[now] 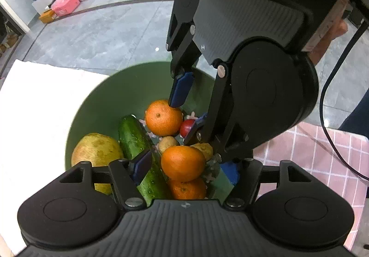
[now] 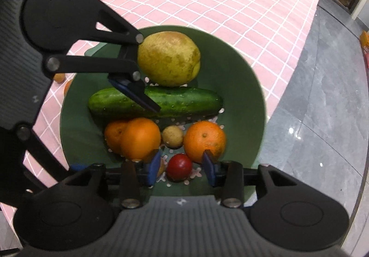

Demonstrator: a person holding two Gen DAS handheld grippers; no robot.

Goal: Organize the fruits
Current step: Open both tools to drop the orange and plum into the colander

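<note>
both grippers hang over the green bowl (image 2: 242, 86) holding pear (image 2: 169, 58), cucumber (image 2: 184, 101), oranges (image 2: 140, 138) and a red fruit (image 2: 179, 166); left gripper (image 1: 184, 168) and right gripper (image 2: 181, 166) gape, grasping nothing

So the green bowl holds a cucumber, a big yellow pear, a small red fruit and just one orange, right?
Not quite: the round green bowl holds three round oranges, not one. The right wrist view shows two on the left side and one on the right. The long green cucumber, the big yellow pear and the small red fruit are there as you say.
</note>
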